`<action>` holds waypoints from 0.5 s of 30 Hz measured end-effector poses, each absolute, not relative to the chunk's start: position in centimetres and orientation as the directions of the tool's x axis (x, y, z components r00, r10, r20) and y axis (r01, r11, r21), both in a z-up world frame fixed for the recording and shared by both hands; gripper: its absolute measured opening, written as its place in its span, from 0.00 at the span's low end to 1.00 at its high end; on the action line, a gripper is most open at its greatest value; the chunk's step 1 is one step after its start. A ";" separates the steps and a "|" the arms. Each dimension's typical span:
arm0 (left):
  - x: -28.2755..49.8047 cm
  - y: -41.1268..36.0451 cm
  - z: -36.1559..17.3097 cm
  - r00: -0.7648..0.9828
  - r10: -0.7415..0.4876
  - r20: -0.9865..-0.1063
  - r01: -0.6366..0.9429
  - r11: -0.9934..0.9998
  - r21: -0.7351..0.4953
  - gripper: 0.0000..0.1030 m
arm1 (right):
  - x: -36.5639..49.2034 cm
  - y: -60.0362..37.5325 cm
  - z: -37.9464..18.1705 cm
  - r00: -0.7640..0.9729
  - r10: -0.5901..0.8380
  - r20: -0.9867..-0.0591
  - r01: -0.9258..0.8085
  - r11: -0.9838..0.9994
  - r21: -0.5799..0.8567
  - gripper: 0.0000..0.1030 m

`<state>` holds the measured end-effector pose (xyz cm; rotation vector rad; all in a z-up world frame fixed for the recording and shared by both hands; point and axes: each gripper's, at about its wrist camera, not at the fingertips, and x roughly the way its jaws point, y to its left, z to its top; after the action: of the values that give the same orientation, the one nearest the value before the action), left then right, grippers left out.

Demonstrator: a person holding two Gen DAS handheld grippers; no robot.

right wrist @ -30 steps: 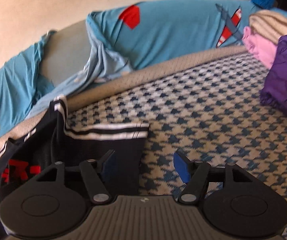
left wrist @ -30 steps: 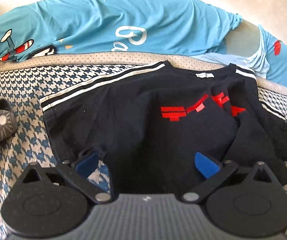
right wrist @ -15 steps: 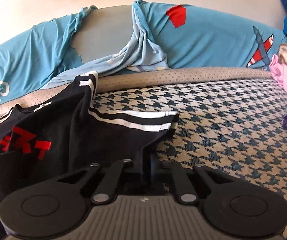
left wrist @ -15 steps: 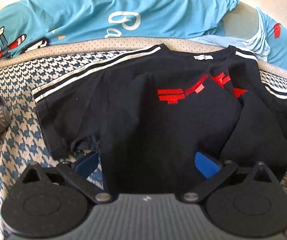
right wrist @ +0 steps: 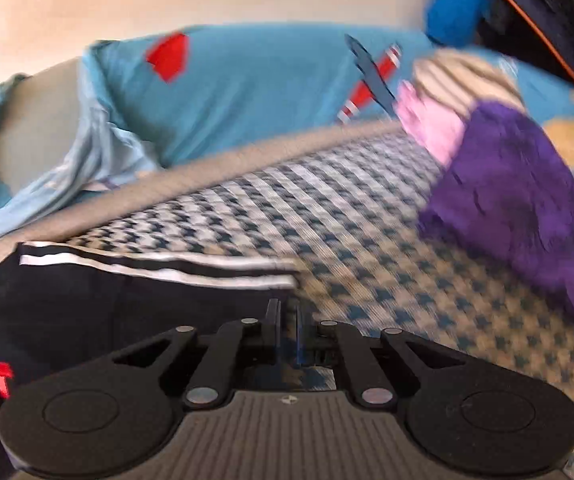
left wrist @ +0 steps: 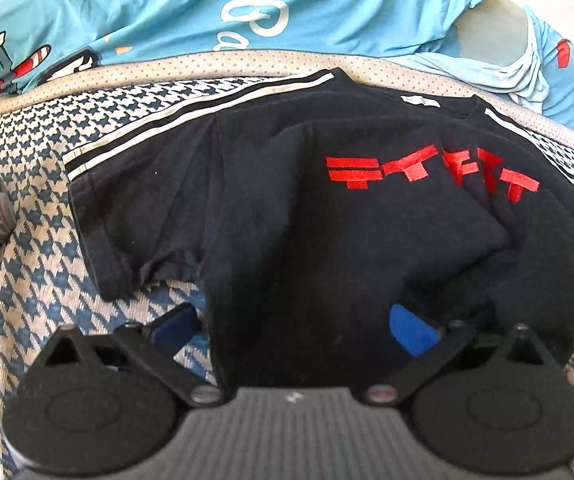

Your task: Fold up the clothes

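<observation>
While the black shirt [left wrist: 327, 220] lies crumpled on the houndstooth bed [left wrist: 39, 264] | left claw [left wrist: 295, 326] spread wide astride its hem | right claw [right wrist: 287, 320] closed; grip on sleeve edge unclear.

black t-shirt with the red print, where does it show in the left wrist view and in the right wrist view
Left wrist view: the black t-shirt fills the centre, spread on the houndstooth cover, its hem reaching down between the fingers of the open left gripper.
Right wrist view: it lies at lower left, one striped sleeve reaching toward the middle, just above the shut right gripper.
Shared landmark: the blue cartoon sheet along the back.
</observation>
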<state>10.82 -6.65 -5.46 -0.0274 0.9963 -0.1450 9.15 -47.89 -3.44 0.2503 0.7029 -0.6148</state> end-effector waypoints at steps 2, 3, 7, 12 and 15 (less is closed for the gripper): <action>10.6 -6.6 -5.2 0.550 -0.134 -0.825 0.114 0.990 -0.086 1.00 | 8.5 -47.8 -2.7 0.627 -0.422 -0.655 0.583 0.812 0.035 0.06; 10.3 -6.5 -5.1 0.555 -0.138 -0.820 0.117 0.989 -0.087 1.00 | 8.2 -47.7 -2.3 0.642 -0.410 -0.648 0.569 0.821 0.044 0.06; 9.1 -6.1 -4.6 0.572 -0.167 -0.803 0.139 0.985 -0.106 1.00 | 7.2 -46.6 -1.3 0.684 -0.345 -0.643 0.505 0.860 0.076 0.10; 7.5 -5.8 -4.1 0.592 -0.202 -0.780 0.169 0.978 -0.125 1.00 | 5.4 -44.1 -0.8 0.713 -0.235 -0.660 0.427 0.893 0.144 0.17; 6.5 -5.8 -3.7 0.610 -0.213 -0.763 0.197 0.974 -0.114 1.00 | 3.8 -42.2 -0.5 0.736 -0.151 -0.660 0.347 0.921 0.177 0.22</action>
<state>6.50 -5.85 -3.66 -0.0189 0.8830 -0.2367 3.81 -42.19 -0.52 0.2999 0.6932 -0.2780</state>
